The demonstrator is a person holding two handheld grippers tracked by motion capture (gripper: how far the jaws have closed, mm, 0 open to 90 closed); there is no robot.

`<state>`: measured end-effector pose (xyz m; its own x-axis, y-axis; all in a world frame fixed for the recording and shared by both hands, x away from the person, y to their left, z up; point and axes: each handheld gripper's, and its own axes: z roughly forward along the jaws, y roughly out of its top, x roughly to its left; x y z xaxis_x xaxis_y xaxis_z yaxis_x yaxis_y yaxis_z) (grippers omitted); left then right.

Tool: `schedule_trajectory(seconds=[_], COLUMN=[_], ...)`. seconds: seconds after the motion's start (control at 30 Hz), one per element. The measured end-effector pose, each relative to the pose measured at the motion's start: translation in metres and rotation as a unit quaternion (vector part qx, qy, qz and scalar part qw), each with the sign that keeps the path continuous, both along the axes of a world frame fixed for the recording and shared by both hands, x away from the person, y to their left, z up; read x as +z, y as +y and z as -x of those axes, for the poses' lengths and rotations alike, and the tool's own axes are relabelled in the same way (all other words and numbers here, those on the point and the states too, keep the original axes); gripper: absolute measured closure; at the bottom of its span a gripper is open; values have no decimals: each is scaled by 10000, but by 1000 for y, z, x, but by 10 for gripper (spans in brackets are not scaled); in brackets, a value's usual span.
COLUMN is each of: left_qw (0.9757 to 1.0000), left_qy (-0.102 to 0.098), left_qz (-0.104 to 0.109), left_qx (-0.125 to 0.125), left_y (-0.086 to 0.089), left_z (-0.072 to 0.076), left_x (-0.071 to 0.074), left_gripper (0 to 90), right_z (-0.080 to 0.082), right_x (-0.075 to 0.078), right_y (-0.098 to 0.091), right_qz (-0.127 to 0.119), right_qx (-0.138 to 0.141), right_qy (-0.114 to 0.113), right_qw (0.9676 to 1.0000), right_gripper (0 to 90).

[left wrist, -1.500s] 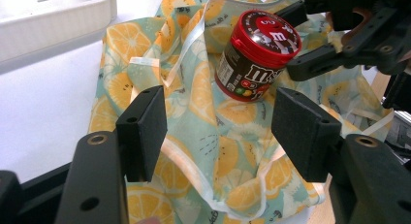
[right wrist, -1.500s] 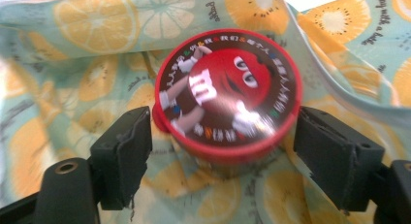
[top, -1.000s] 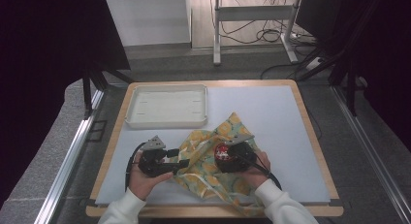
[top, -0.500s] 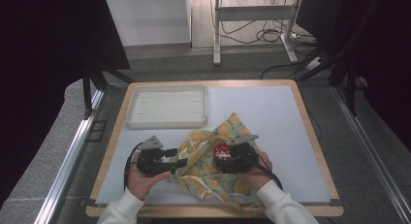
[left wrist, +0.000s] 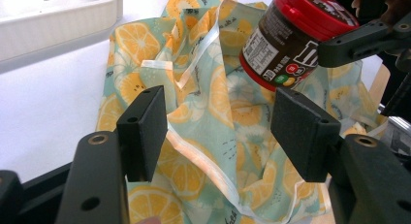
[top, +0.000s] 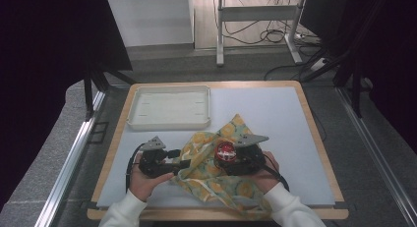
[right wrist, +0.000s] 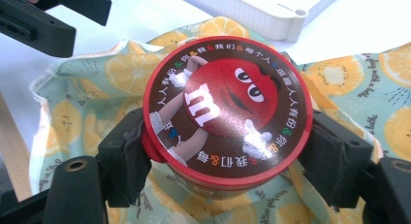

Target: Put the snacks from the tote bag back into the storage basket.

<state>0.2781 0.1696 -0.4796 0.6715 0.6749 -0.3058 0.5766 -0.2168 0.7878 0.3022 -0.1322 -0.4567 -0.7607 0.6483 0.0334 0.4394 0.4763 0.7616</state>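
Now, with the right gripper (right wrist: 220, 158) clamped on the red-lidded candy jar (right wrist: 226, 118) just above the lemon-print cloth bag (left wrist: 208, 112), the wide-open left gripper (left wrist: 220, 132) should pinch the hem ahead of it, holding the mouth open

This looks like a lab or recording studio rather than a home. The wood-edged surface (top: 314, 138) with its white mat sits boxed in by dark curtains (top: 44, 65) and metal rails (top: 69, 163), and beyond the claws loose cables (top: 275, 35) trail across a bare floor around a metal stand (top: 255, 15).
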Motion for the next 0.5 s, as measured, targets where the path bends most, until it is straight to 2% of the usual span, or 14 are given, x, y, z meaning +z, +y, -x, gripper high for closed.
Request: schedule_trajectory(seconds=[0.23, 0.5], left_qw=[10000, 10000], left_qy=[0, 31], left_qz=[16, 3], left_qx=[13, 32], left_y=[0, 2], left_z=[1, 1], left_x=[1, 0], left_gripper=[382, 381], right_z=[3, -3], right_x=[8, 21], right_y=[-1, 0], right_qz=[-99, -256], right_qx=[87, 190], right_qy=[-88, -151], right_qw=[9999, 9994], right_gripper=[257, 258])
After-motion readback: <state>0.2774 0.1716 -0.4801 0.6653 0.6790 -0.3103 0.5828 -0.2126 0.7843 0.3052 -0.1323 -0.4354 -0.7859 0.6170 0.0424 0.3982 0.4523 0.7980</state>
